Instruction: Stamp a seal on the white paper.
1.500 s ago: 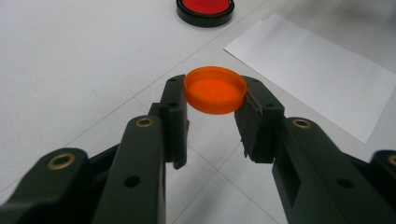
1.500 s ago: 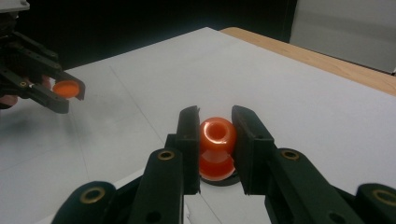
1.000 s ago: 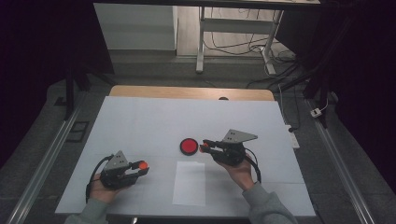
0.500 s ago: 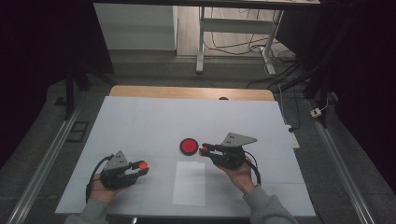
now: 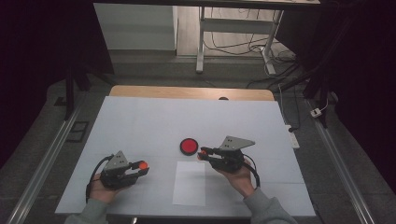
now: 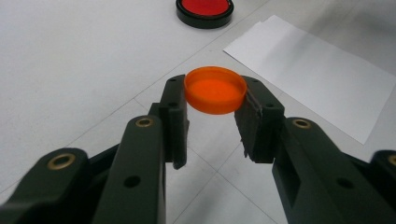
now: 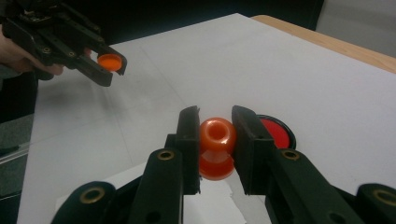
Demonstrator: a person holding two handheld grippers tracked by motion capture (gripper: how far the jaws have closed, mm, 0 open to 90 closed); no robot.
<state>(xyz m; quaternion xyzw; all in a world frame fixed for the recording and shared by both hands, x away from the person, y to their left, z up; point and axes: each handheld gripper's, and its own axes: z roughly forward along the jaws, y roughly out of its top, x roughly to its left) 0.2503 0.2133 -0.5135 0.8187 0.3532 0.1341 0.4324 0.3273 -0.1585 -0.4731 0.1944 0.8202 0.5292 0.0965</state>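
orange cap (image 6: 215, 89): clamped by its rim in left gripper (image 6: 211, 119), held above the tabletop (image 5: 140, 121) | orange stamp body (image 7: 217, 147): gripped upright in right gripper (image 7: 215, 140), just beside red ink pad (image 5: 189, 146) | white paper sheet (image 5: 189, 183): flat between both hands

A lab: covered table (image 5: 140, 121), floor cables (image 5: 233, 44).

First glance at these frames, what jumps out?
The orange cap clamped in the left tool, and the orange stamp-like piece pinched in the right tool. Between them on the white table sit a red ink pad and a paper sheet.
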